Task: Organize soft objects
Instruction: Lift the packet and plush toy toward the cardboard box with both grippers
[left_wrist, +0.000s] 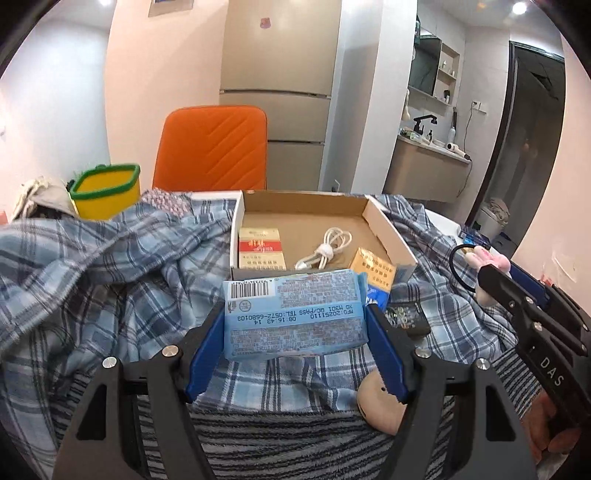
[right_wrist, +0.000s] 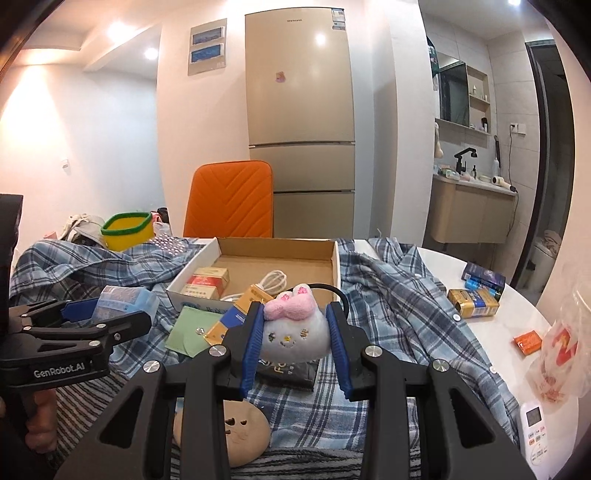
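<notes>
Left wrist: left gripper (left_wrist: 295, 325) clamping tissue pack (left_wrist: 291, 314), right gripper (right_wrist: 295, 325) clamping plush toy (right_wrist: 293, 330)

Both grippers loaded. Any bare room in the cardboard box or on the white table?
The shallow cardboard box is bare along its far half, behind the red-and-cream carton and coiled white cable. The white round table is bare between the gold packet and small orange packet. It is crowded at the box's near edge.

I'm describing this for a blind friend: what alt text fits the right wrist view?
A handheld gripper squeezes a small grey plush toy with a pink bow above a plaid shirt. Behind sits an open cardboard box, an orange chair and a fridge.
</notes>
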